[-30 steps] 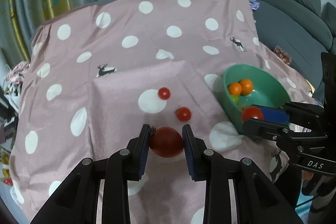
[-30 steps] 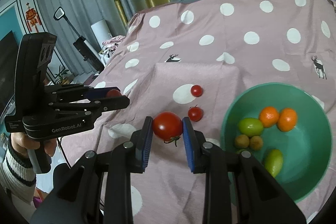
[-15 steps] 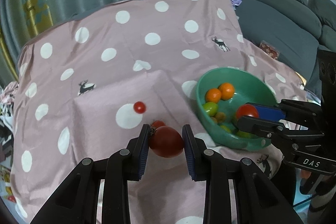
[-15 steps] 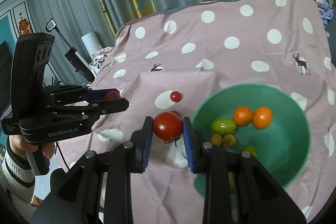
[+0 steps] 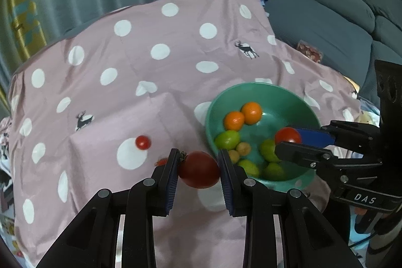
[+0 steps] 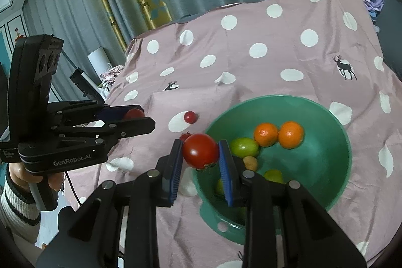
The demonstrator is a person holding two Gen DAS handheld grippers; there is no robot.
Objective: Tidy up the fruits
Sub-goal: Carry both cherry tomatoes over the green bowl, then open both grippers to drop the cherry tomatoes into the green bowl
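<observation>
My left gripper (image 5: 199, 168) is shut on a large dark red tomato (image 5: 198, 169), held just left of the green bowl (image 5: 253, 88). My right gripper (image 6: 200, 151) is shut on a bright red tomato (image 6: 200, 150) over the bowl's (image 6: 334, 122) left rim. In the left wrist view the right gripper (image 5: 289, 138) reaches over the bowl from the right. The bowl holds two oranges (image 6: 277, 135), several green fruits and small brown ones. Two cherry tomatoes (image 5: 143, 142) lie on the cloth to its left, one partly hidden behind my left fingers.
A pink polka-dot cloth (image 5: 155, 72) covers the table. A grey sofa (image 5: 326, 16) stands to the right, curtains behind. The left gripper and the hand holding it show at the left of the right wrist view (image 6: 137, 121).
Both grippers have moved right and toward the bowl with their tomatoes. The right tomato now hangs over the bowl's rim; the left one is beside the bowl.
</observation>
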